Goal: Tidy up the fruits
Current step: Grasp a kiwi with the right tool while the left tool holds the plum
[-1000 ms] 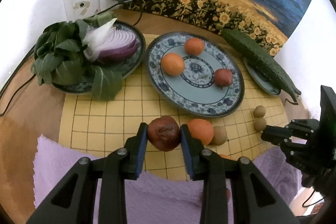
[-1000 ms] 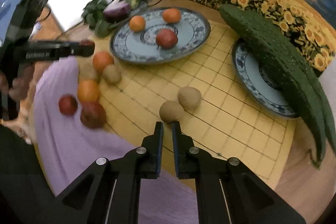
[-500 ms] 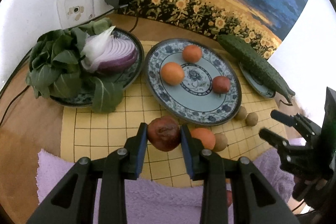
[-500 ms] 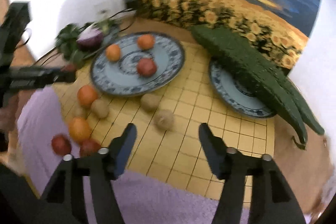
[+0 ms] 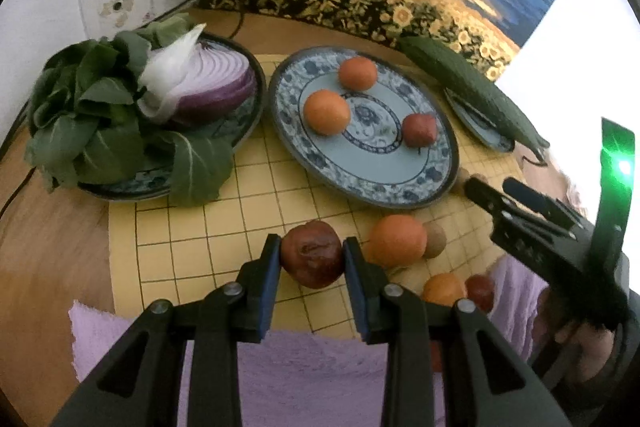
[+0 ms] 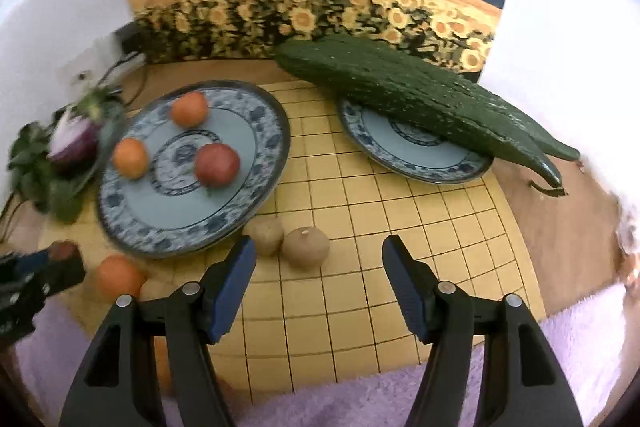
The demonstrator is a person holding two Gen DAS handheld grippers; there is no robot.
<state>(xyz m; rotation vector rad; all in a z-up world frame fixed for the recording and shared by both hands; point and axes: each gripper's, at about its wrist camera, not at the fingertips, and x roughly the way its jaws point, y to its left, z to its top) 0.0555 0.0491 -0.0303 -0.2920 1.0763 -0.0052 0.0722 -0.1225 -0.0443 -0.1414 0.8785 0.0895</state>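
Observation:
My left gripper [image 5: 311,242] is shut on a dark red, wrinkled fruit [image 5: 312,261], held just above the yellow grid mat [image 5: 224,227]. Behind it lies the blue patterned plate [image 5: 360,189] with two oranges [image 5: 327,111] and a red fruit [image 5: 419,130]. Beside the held fruit sit a loose orange [image 5: 396,241] and a brown fruit [image 5: 434,241]; another orange and a red fruit lie nearer the towel. My right gripper [image 6: 318,243] is open, low over the mat. Two brown round fruits [image 6: 306,247] lie just beyond its tips, untouched.
A plate of leafy greens and half a red onion [image 5: 200,95] stands at the left. Long green gourds [image 6: 420,99] rest on a small plate [image 6: 404,159] at the right. A purple towel [image 5: 304,367] covers the near edge. A socket with a cable and a sunflower painting back the table.
The right gripper went from shut to open, rolled, and shifted so the two brown fruits now lie just ahead of its tips. The left gripper keeps the dark red fruit and has barely moved.

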